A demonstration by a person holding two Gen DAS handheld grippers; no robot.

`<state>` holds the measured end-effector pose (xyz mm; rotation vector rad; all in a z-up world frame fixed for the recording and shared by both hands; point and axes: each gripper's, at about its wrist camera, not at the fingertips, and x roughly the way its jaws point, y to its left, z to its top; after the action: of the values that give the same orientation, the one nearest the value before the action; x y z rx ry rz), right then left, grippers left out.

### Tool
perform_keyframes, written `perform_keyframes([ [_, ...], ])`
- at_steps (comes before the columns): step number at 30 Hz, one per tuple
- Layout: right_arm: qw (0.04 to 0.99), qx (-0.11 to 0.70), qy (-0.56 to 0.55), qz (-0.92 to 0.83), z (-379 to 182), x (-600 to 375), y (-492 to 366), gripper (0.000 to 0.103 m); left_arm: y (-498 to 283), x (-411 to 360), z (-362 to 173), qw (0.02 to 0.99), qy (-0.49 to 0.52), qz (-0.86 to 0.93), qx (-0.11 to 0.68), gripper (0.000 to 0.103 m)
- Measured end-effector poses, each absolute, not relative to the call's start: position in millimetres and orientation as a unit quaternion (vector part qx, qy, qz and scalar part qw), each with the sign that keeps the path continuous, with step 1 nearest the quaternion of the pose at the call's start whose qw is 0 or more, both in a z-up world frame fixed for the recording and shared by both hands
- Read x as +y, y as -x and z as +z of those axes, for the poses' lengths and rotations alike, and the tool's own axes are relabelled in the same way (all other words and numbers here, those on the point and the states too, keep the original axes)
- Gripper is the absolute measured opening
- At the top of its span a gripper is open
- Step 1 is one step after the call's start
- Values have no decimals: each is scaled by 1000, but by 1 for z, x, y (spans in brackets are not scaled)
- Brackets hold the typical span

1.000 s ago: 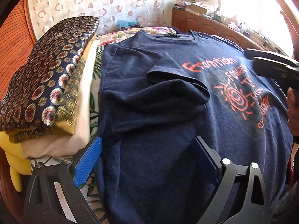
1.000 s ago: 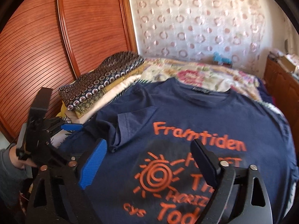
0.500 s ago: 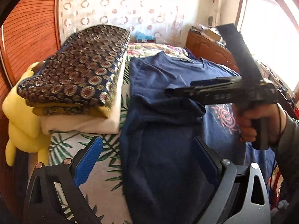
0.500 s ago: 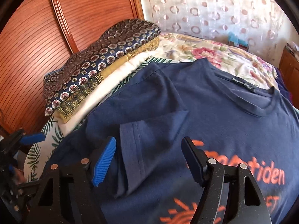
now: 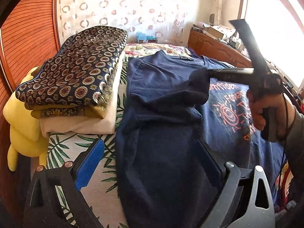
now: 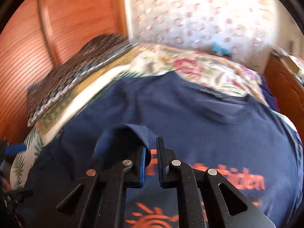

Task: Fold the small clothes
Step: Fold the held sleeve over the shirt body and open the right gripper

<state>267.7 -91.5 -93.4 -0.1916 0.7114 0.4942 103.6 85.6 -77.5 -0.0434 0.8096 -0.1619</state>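
Note:
A navy T-shirt (image 5: 161, 133) with orange print lies face up on the bed; it also fills the right wrist view as the T-shirt (image 6: 190, 114). Its sleeve (image 5: 197, 83) is folded inward and drawn up into a peak. My right gripper (image 5: 208, 72), held by a hand (image 5: 266, 110), has its jaws closing on that peak. In its own view the right gripper (image 6: 151, 146) has nearly met pads, with the sleeve (image 6: 121, 136) caught at the tips. My left gripper (image 5: 150, 163) hangs open over the shirt's lower left side and holds nothing.
A stack of folded fabrics (image 5: 76, 79) sits left of the shirt, with a yellow plush (image 5: 20, 125) beside it. The leaf-print sheet (image 5: 62, 144) shows along the shirt's left edge. A wooden wardrobe (image 5: 24, 38) stands at the left, a dresser (image 5: 214, 45) at the back right.
The right gripper swung left across the shirt to the folded sleeve and went from wide open to closed, raising the sleeve. The left gripper drew back, showing more of the sheet.

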Motion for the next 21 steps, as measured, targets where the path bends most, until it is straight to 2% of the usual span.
perform_keyframes([
  [2, 906, 351, 79, 223, -93, -108, -270, 13, -106, 84, -79, 915, 18, -78, 395, 96],
  [4, 906, 356, 79, 212, -98, -116, -270, 26, -108, 82, -80, 915, 19, -77, 396, 96],
  [5, 908, 358, 83, 202, -100, -120, -270, 29, -109, 81, -80, 915, 19, -78, 396, 96],
  [8, 911, 350, 90, 200, -98, -125, -261, 31, -112, 75, -79, 915, 17, -83, 394, 96],
  [10, 912, 345, 96, 199, -98, -123, -255, 37, -115, 71, -77, 916, 17, -92, 389, 96],
  [12, 915, 340, 105, 192, -97, -123, -247, 60, -116, 66, -75, 917, 21, -106, 383, 96],
  [13, 916, 339, 107, 188, -97, -125, -245, 65, -117, 63, -73, 918, 23, -114, 379, 96],
  [16, 909, 355, 104, 193, -101, -126, -246, 66, -125, 53, -69, 917, 24, -134, 374, 82],
  [19, 897, 374, 104, 211, -100, -126, -251, 66, -136, 45, -70, 911, 26, -152, 382, 62],
  [20, 895, 376, 105, 216, -101, -128, -248, 66, -141, 41, -73, 906, 24, -161, 390, 53],
  [21, 890, 382, 104, 224, -102, -130, -245, 66, -143, 38, -75, 904, 22, -164, 394, 49],
])
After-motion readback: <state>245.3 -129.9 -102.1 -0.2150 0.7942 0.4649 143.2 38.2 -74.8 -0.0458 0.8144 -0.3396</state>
